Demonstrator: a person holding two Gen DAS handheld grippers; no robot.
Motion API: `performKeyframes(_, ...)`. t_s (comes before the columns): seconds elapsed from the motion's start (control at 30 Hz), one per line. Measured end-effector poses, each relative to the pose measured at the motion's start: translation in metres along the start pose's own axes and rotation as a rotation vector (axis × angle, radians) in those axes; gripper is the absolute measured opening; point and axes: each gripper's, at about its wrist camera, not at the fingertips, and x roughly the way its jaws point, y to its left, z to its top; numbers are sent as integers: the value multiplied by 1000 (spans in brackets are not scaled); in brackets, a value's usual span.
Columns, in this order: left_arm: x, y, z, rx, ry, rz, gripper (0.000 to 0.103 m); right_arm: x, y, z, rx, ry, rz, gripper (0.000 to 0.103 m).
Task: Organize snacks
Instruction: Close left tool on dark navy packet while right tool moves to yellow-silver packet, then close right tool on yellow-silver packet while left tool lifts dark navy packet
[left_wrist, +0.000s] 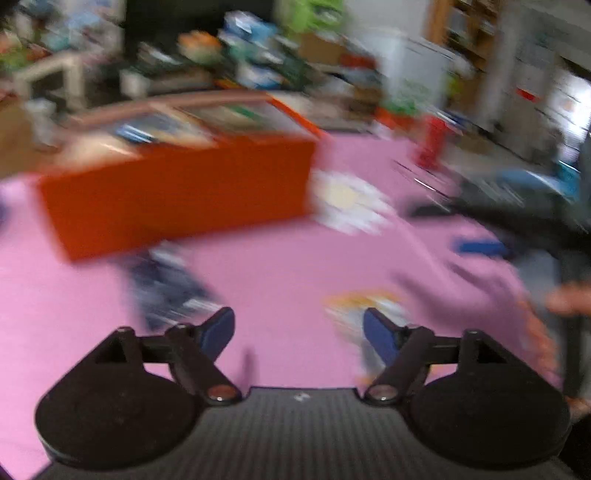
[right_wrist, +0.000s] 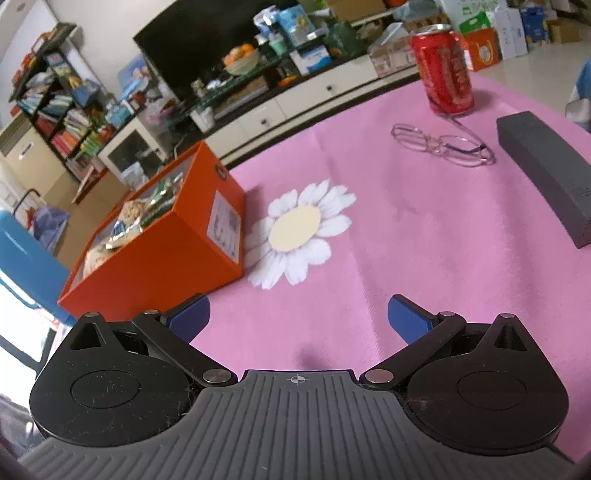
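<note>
Pink cloth (left_wrist: 280, 266) covers the bench in the left wrist view, which is very blurry. The left gripper (left_wrist: 299, 332) has its jaws wide open with nothing between them. An orange box (left_wrist: 177, 199) sits far ahead and to the left of the jaws. A dark blue snack packet (left_wrist: 166, 288) lies on the cloth just ahead of the left jaw. Another blurry packet (left_wrist: 362, 306), orange and white, lies right by the right jaw.

In the right wrist view, the right gripper (right_wrist: 299, 317) also has its jaws open and empty. The orange box (right_wrist: 159, 240) is ahead and to the left, with snacks (right_wrist: 129, 221) inside it. A daisy print (right_wrist: 295, 232) is straight ahead. Far ahead to the right are glasses (right_wrist: 443, 146), a red can (right_wrist: 445, 70) and a grey case (right_wrist: 546, 173).
</note>
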Motion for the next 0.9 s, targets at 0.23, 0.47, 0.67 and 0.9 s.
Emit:
performKeyframes(0.23,50,66,25,-97,108,215,86,10,15,-5,-50,33,5,94)
performKeyframes(0.47,81,70,24,-118,126,237,84,21,16,-8,-64,68,-20,94)
performKeyframes(0.67,58,84,10,-106,134,203,62,25,19,-9,-76,84,-17,94)
performKeyframes(0.9,-4,97,-41,-99,136,197,62,27,25,-13,-116,98,-21,94)
